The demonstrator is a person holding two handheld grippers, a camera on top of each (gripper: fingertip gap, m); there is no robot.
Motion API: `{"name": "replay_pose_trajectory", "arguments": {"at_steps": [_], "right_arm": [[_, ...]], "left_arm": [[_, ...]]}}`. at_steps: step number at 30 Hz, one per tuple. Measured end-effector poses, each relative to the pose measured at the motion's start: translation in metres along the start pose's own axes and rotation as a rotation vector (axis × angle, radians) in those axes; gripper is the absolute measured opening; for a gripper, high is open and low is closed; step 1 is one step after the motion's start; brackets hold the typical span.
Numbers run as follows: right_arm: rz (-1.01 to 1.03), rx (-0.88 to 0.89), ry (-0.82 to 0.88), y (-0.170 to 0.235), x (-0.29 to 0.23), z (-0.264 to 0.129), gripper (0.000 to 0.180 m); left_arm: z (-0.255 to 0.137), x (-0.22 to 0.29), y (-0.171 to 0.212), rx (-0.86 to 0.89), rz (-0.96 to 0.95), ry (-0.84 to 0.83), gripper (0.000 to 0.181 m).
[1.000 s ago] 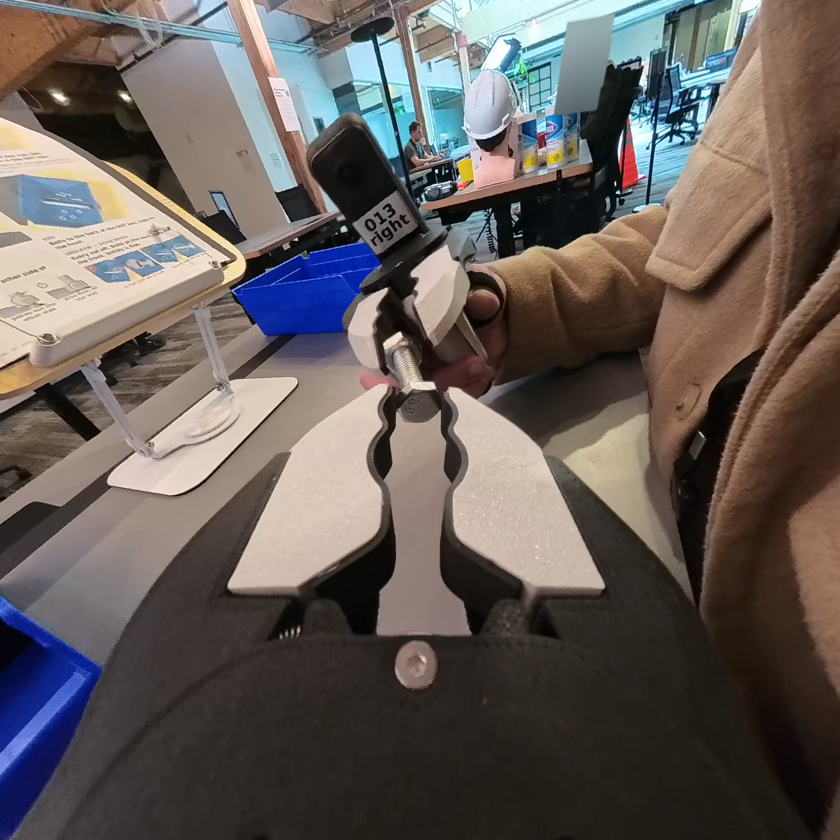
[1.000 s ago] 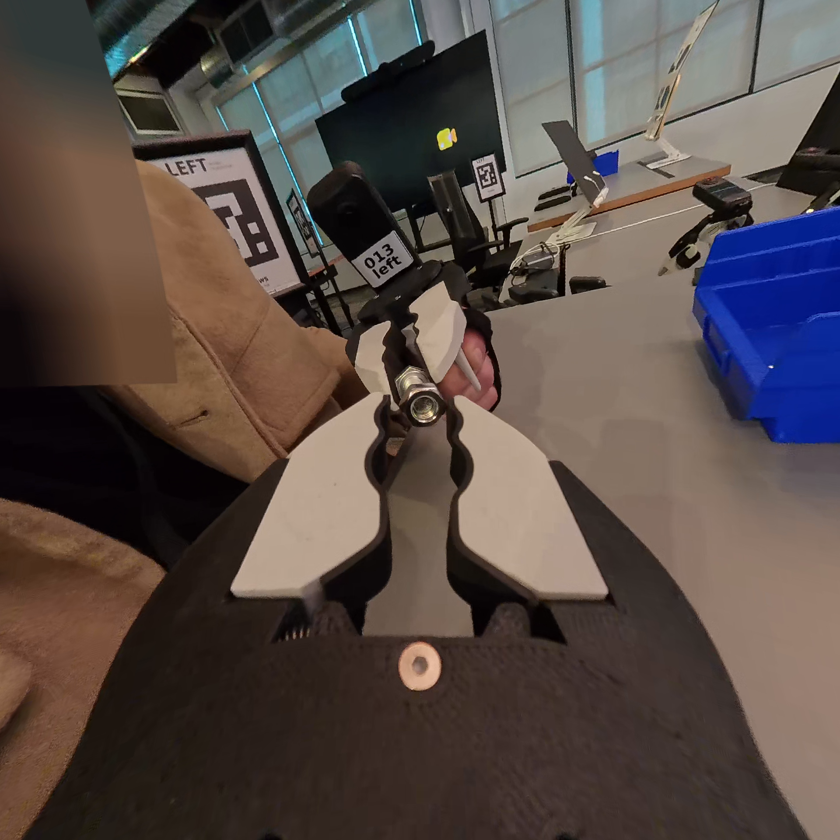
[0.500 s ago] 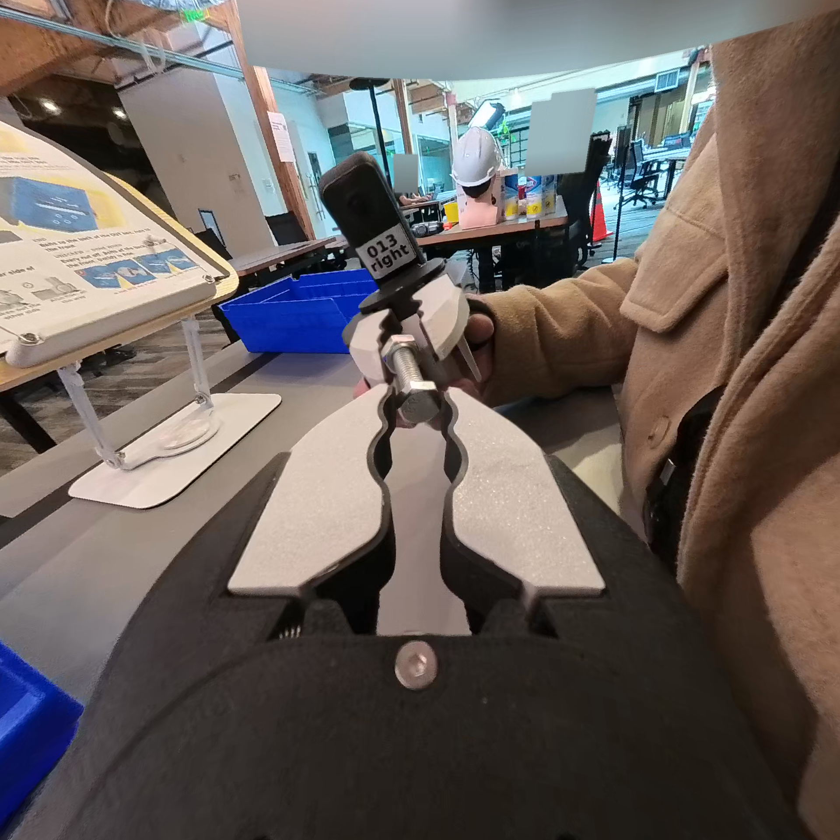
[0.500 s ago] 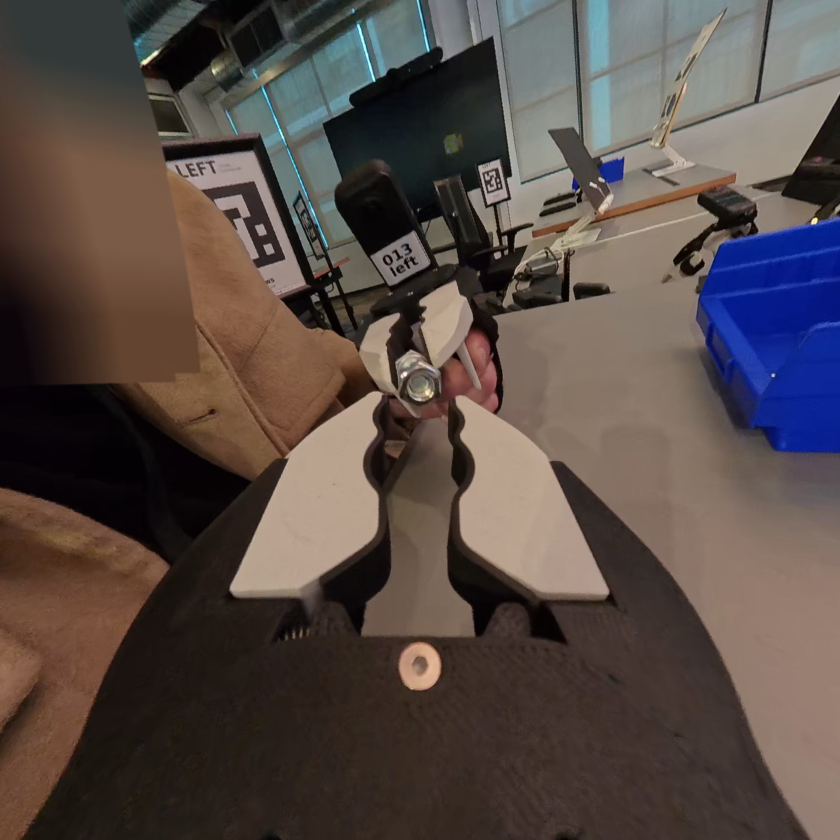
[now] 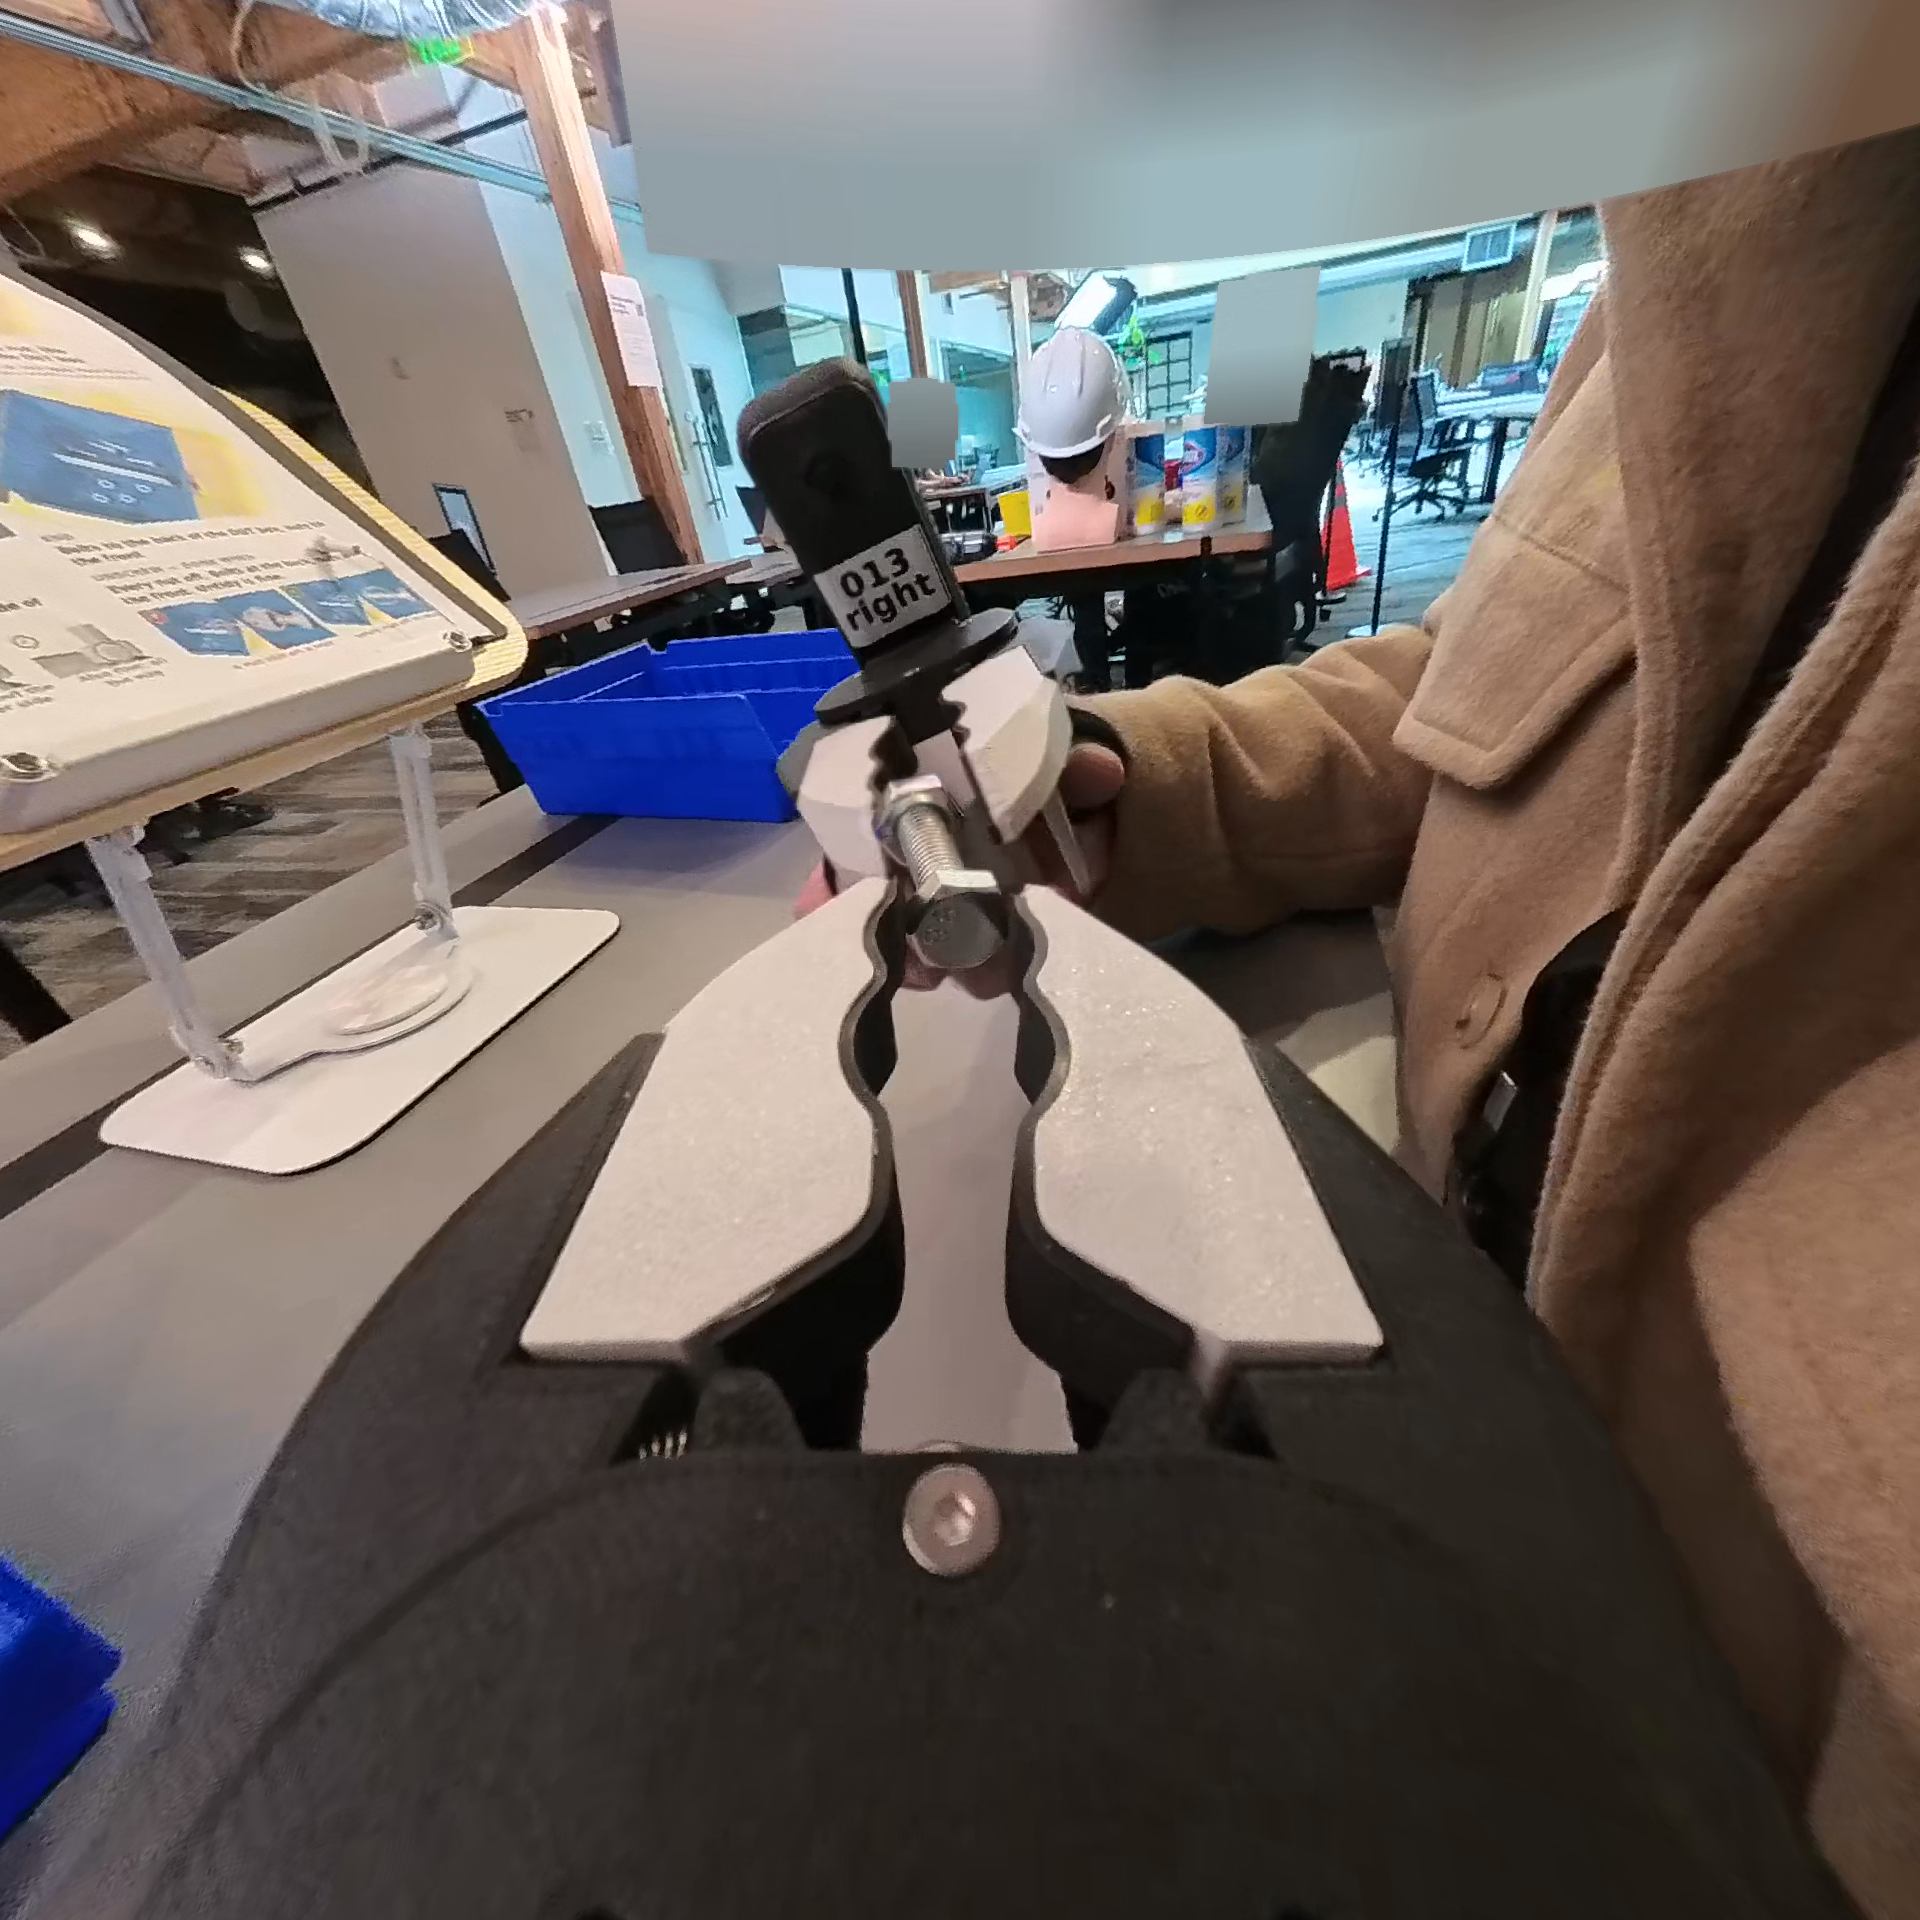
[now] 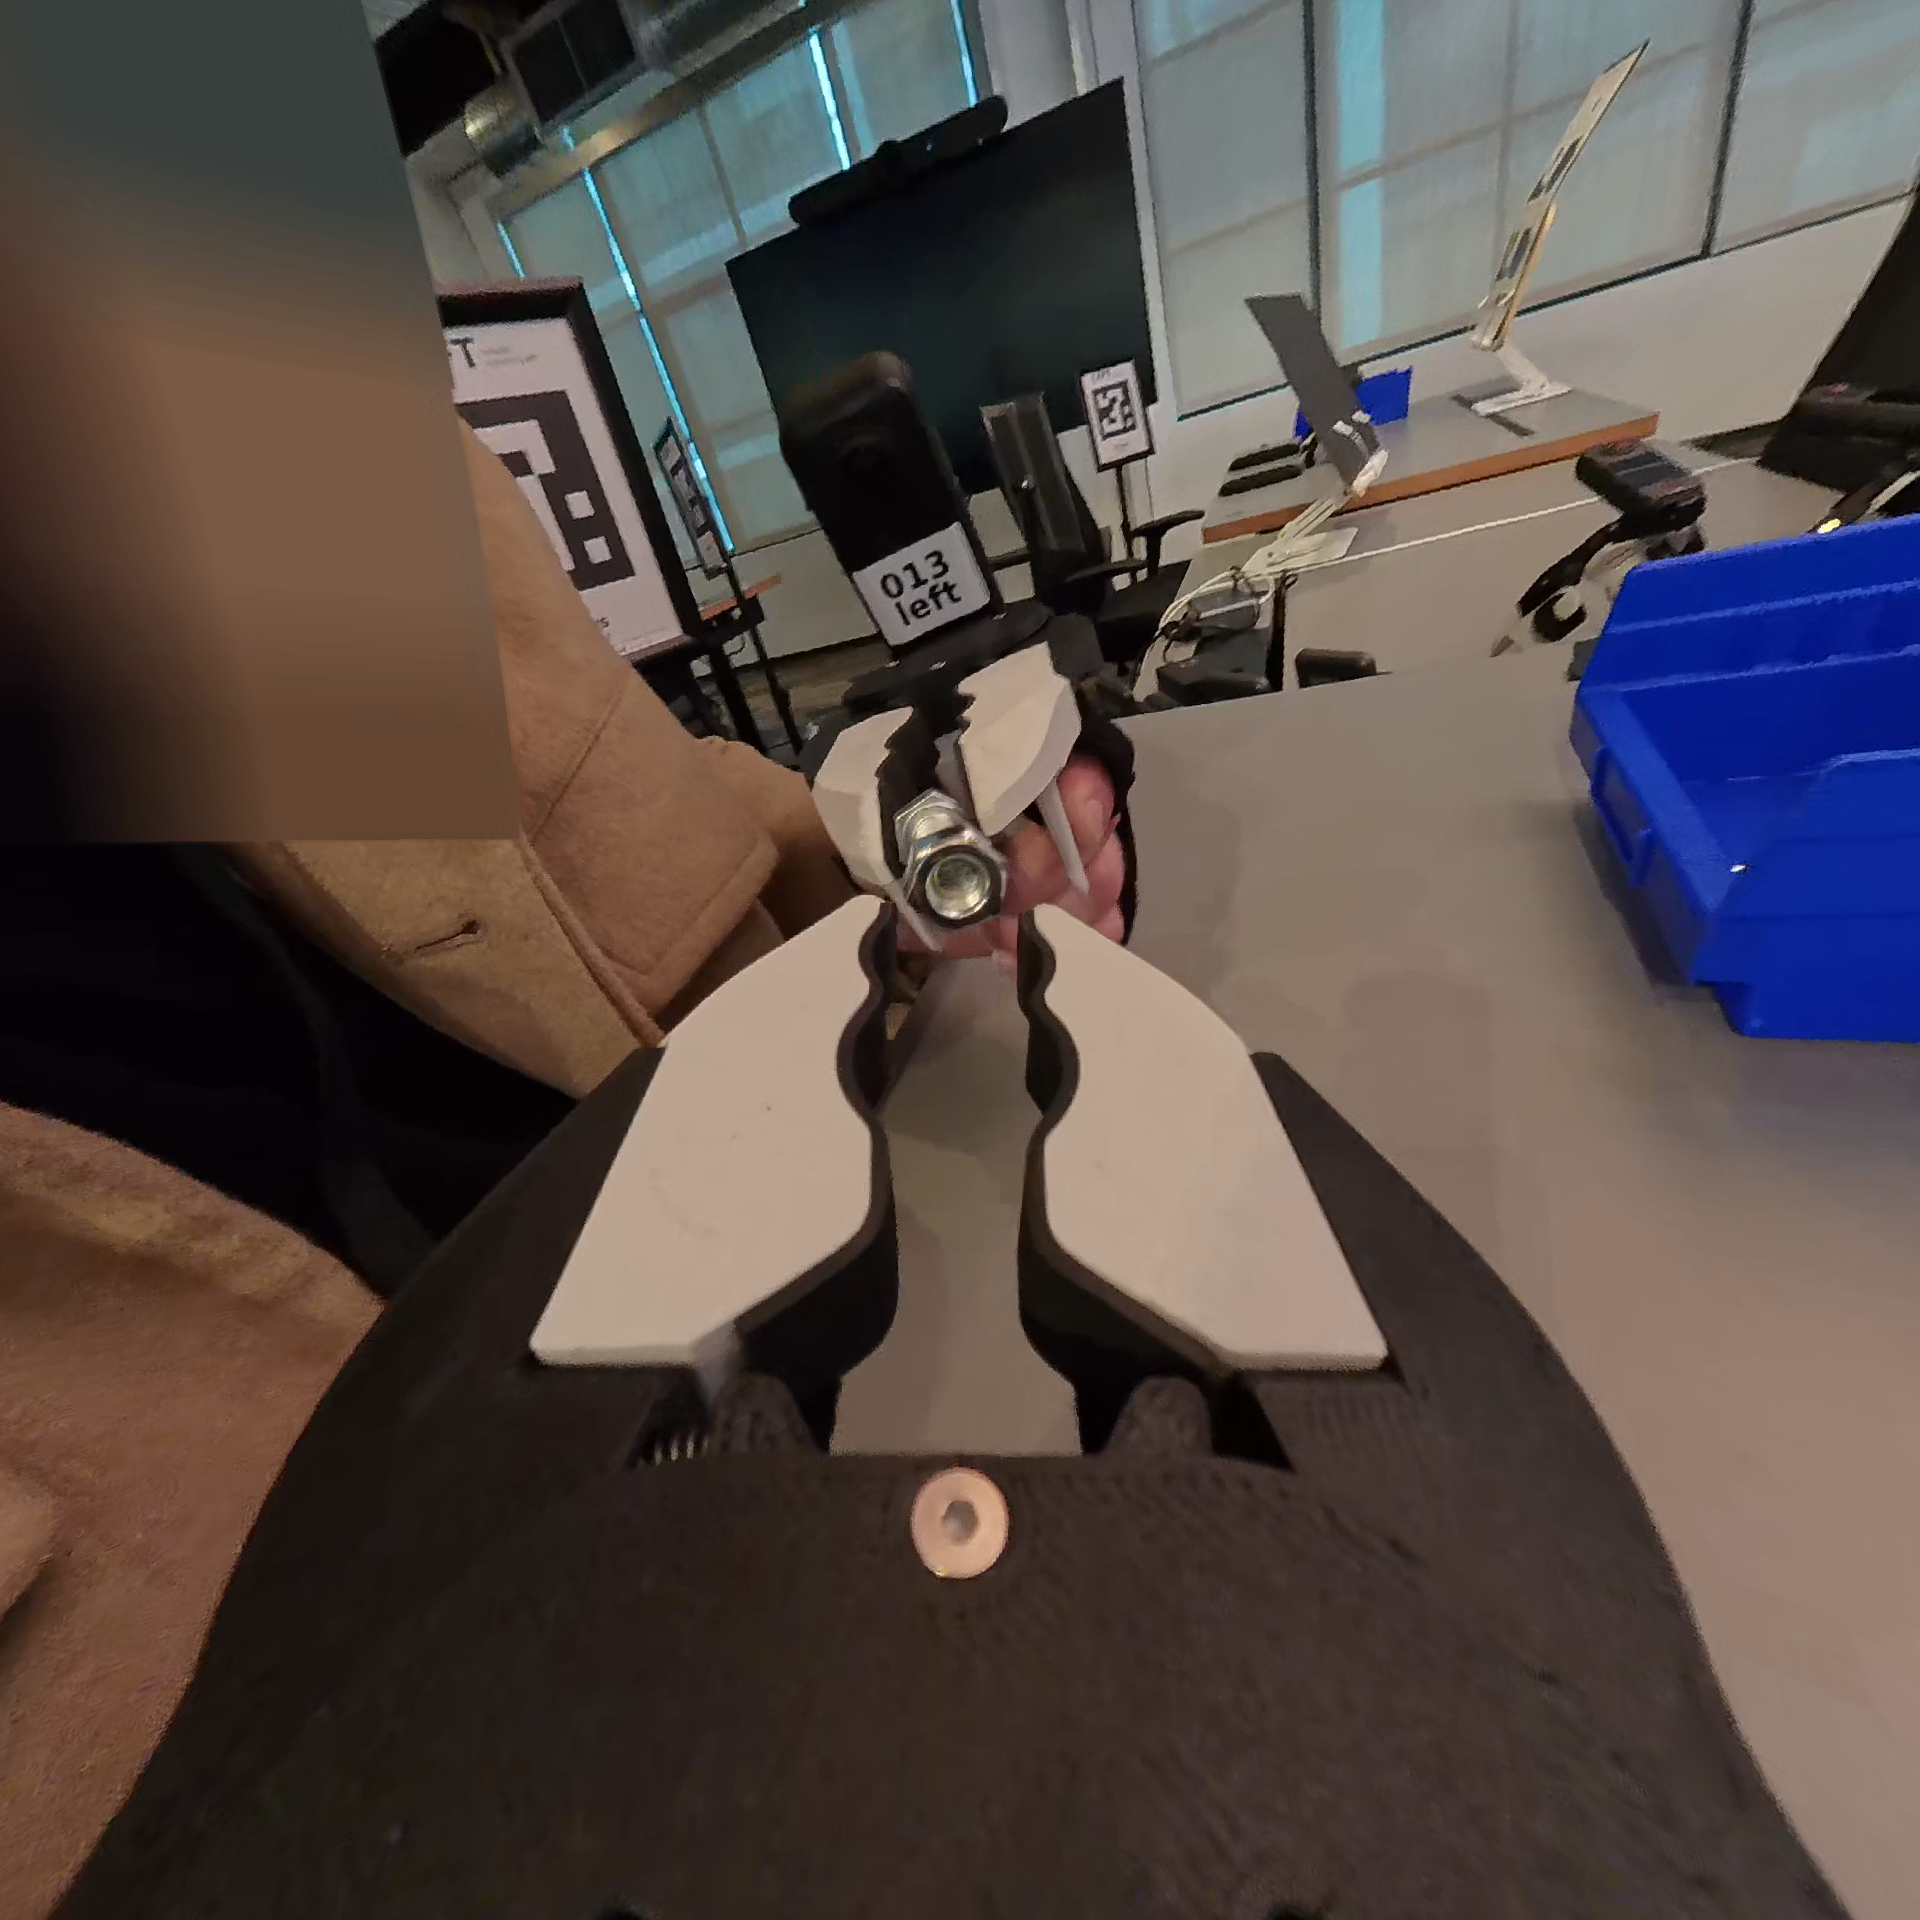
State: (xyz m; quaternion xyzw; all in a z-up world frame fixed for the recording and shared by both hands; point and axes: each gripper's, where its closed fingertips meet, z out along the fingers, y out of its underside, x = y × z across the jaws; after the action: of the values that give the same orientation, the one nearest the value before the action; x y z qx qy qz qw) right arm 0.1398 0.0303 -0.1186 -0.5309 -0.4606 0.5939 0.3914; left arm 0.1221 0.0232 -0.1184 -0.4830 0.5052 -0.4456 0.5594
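Observation:
A steel bolt (image 5: 928,847) is held in the air between my two grippers, which face each other tip to tip. My left gripper (image 5: 954,928) is shut on the bolt's hex head (image 5: 952,925). My right gripper (image 6: 951,912) is shut on a nut (image 6: 951,883) at the threaded end. In the left wrist view the right gripper (image 5: 906,805) shows beyond the bolt, held by a hand (image 5: 1081,821). In the right wrist view the left gripper (image 6: 925,821) shows behind the nut. Both hover above the grey table (image 6: 1403,987).
An instruction board (image 5: 208,582) stands on a white stand base (image 5: 364,1049) at the left. Blue bins sit behind it (image 5: 665,738), at the lower left corner (image 5: 42,1704), and on the right in the right wrist view (image 6: 1766,810). The person's tan coat (image 5: 1662,987) is close by. Less than 4 cm separates the two grippers' tips.
Both grippers have risen a little and tilted upward together, keeping the bolt between them. The right gripper now stands more upright in the left wrist view.

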Motion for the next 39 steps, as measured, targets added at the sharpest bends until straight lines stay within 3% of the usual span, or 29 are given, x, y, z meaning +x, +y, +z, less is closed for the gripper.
{"name": "replay_pose_trajectory", "arguments": {"at_steps": [4, 10, 17, 25, 30, 36, 39], "right_arm": [[-0.031, 0.046, 0.002, -0.008, -0.003, 0.000, 0.023], [-0.036, -0.059, -0.034, 0.010, -0.009, 0.007, 0.018], [-0.068, 0.067, 0.019, -0.013, -0.004, 0.000, 0.026], [-0.065, -0.050, -0.013, 0.008, -0.007, 0.007, 0.022], [-0.092, 0.077, 0.021, -0.014, -0.004, -0.001, 0.026], [-0.072, -0.034, -0.057, 0.008, -0.014, 0.006, 0.018], [-0.093, -0.064, -0.002, 0.011, -0.006, 0.009, 0.024]], "left_arm": [[0.001, 0.001, 0.002, 0.003, -0.013, 0.013, 0.018], [-0.003, -0.005, -0.002, 0.031, -0.042, 0.004, 0.018], [0.000, 0.000, -0.001, 0.029, -0.057, 0.031, 0.018], [-0.001, -0.001, -0.003, 0.046, -0.065, 0.024, 0.018], [0.001, 0.002, -0.001, 0.038, -0.070, 0.040, 0.018], [-0.002, -0.001, -0.005, 0.049, -0.070, 0.024, 0.018], [-0.003, -0.002, -0.005, 0.057, -0.080, 0.027, 0.018]]}}
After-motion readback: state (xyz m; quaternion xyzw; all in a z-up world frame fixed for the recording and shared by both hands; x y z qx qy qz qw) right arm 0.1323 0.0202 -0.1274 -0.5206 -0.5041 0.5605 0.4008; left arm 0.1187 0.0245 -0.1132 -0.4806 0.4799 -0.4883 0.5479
